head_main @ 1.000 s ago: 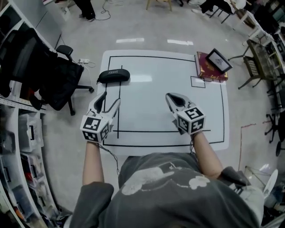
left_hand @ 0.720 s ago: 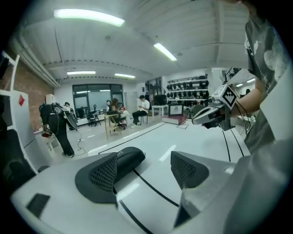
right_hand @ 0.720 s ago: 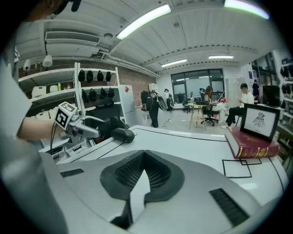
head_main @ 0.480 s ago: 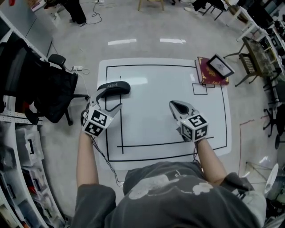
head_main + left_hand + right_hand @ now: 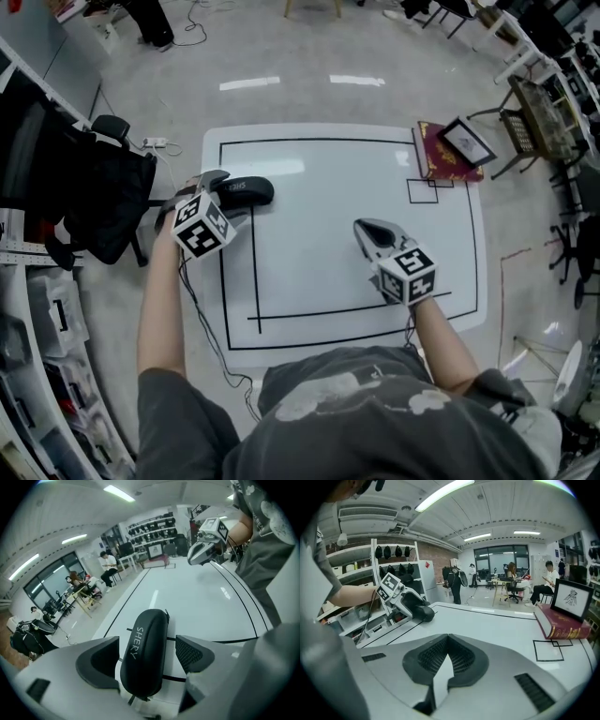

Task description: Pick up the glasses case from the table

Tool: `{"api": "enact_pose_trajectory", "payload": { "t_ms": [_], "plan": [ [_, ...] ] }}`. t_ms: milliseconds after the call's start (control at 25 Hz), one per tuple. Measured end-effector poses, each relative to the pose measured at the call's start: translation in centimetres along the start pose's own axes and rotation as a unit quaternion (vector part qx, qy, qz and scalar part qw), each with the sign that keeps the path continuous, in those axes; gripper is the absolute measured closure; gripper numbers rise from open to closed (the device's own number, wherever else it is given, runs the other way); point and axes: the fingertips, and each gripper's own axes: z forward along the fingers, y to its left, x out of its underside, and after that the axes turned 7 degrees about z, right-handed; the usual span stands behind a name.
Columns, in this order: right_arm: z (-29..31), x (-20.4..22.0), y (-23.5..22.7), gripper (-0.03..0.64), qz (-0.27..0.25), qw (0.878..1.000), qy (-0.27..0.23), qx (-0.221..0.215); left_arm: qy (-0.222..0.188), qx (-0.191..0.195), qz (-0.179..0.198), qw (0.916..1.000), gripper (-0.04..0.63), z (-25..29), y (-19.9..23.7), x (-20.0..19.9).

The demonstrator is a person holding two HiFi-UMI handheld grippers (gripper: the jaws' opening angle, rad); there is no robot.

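Glasses case (image 5: 144, 658) lies flat on the white desk (image 5: 337, 234), lengthwise between the fingers (image 5: 99, 660) of the left gripper (image 5: 220, 190). Its near end sits deep between the pads and its far end reaches out well past the fingertips. Those fingers have just been opening and now stand spread wide. Each pad is just beside a flank of the case, and neither is pressing on it. The right gripper (image 5: 447, 656) hangs over the desk's middle, well apart from the case, its fingers closed together on nothing.

The likeliest slip is the case squirting forward out of the fingers. Its shell looks hard, smooth and rounded, and the pads would meet it where the sides curve in, so a firm squeeze could push it out toward the fingertips.

Uneven closing is a second risk. If one pad lands first, it may shove the case sideways across the glossy desk instead of clamping it.

The hold would also sit near one end (most of the length lies beyond the fingertips). On the lift the far end may droop and pivot in the pads.

From the head view, the end between the fingers also lies close to the desk's edge. A clumsy drag back toward the hand could carry it over that edge.
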Motion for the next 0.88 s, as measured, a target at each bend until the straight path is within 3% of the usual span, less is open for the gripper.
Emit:
{"api": "enact_pose_trajectory", "payload": {
  "t_ms": [280,520,880],
  "plan": [
    [-0.4,0.7,-0.7,0.617,0.015,1.000,0.002,0.015,0.056,0.057,0.037,0.9961,0.236,2.7,0.2,0.9],
    [-0.7,1.0,-0.4,0.617,0.023,1.000,-0.003,0.019,0.069,0.097,0.029,0.9925,0.238,4.0,-0.1,1.6],
    [-1.6,1.1,-0.6,0.617,0.019,0.999,-0.007,0.025,0.055,0.090,0.009,0.9944,0.260,3.6,0.4,0.9]
  ]
}}
